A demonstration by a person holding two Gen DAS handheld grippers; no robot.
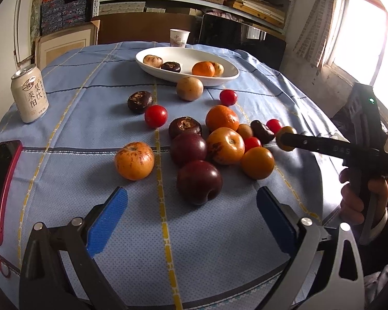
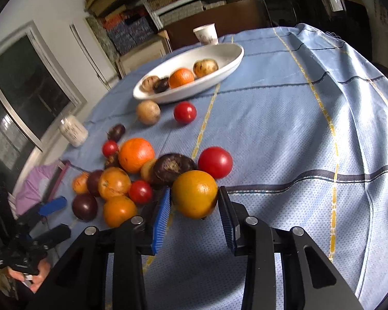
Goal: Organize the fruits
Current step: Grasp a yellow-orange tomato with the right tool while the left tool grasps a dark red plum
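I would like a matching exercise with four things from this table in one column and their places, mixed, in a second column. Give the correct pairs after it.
Things
1. yellow-orange fruit
2. drink can
3. paper cup
4. phone

Places
A. behind the white dish, at the far edge of the table
B. between the blue pads of the right gripper
C. lying flat at the near left edge of the table in the left wrist view
D. standing upright on the cloth, left of the loose fruits in the left wrist view

Pairs: 1-B, 2-D, 3-A, 4-C
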